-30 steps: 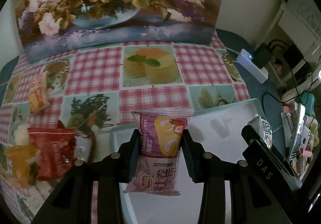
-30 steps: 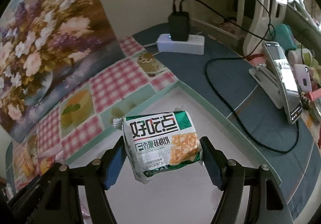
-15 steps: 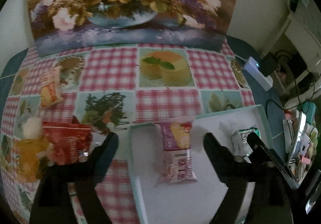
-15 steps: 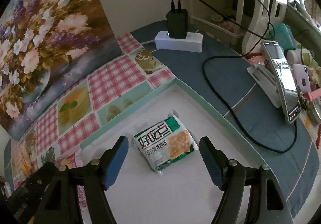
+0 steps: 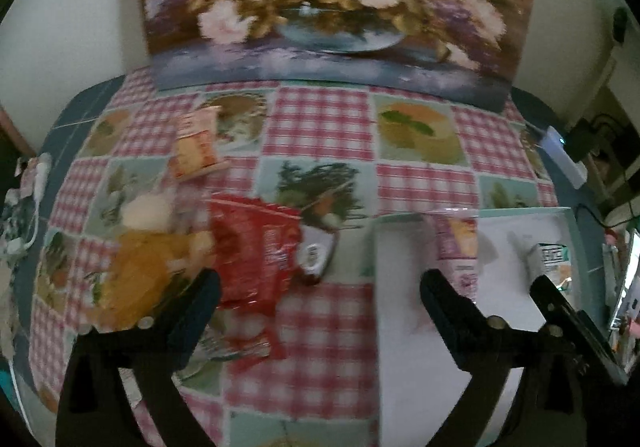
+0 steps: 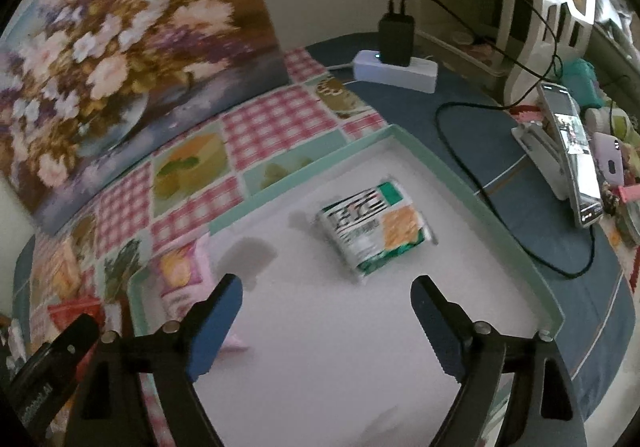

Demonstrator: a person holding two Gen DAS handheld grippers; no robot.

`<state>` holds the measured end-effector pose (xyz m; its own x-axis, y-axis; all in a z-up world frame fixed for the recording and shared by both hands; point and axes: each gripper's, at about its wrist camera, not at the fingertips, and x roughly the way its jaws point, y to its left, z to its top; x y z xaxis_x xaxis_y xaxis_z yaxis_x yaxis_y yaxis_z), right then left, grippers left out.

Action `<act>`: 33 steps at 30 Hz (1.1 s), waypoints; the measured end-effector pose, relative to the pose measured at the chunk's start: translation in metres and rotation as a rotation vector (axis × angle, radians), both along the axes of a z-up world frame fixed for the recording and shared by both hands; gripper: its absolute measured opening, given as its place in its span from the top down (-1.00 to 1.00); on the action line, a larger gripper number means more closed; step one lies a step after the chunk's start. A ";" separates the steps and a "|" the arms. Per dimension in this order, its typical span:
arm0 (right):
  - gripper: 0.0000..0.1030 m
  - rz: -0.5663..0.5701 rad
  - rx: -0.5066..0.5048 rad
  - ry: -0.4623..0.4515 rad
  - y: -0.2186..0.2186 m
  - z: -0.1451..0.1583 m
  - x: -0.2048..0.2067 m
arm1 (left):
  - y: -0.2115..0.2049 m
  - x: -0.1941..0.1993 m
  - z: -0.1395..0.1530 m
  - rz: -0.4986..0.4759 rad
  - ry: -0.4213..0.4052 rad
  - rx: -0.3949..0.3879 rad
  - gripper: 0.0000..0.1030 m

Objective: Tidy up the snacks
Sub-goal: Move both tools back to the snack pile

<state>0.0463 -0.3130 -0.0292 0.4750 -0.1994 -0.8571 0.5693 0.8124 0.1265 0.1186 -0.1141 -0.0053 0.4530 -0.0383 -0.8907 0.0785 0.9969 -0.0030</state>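
- Orange-yellow snack bag (image 5: 140, 279): at 9 o'clock in the left wrist view, on the checked tablecloth (image 5: 320, 127), touching the red pouch. Blurred; looks soft and puffy.
- Small orange packet (image 5: 196, 147): lies alone at 11 o'clock, well apart from the tray.
- Red snack pouch (image 5: 256, 247): crinkled foil, just left of centre. Judged light, slippery, crushable; best pinched across a flat sealed edge, not the belly.
- Left gripper (image 5: 320, 295): fingers spread wide, empty, hanging over the cloth between pouch and tray.
- Tray (image 6: 500, 207): white floor, green rim.
- Pink snack packet (image 6: 184, 279): inside the tray at its left wall, 8 o'clock in the right wrist view.
- Green-and-white cracker pack (image 6: 372, 227): flat on the tray floor, centre. Stiffer, contents brittle; grip the short sides.
- Right gripper (image 6: 326, 307): spread, empty, above the tray.
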 end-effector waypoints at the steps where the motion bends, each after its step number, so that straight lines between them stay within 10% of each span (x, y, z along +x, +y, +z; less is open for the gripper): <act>1: -1.00 0.010 0.002 -0.008 0.004 0.001 -0.002 | 0.005 -0.003 0.001 0.006 -0.007 0.004 -0.94; 17: -1.00 0.150 0.008 -0.103 0.062 0.012 -0.020 | 0.079 -0.037 0.019 0.114 -0.134 0.051 -0.94; 33: -1.00 0.339 0.035 -0.082 0.119 0.002 -0.011 | 0.155 -0.035 0.016 0.233 -0.094 0.064 -0.94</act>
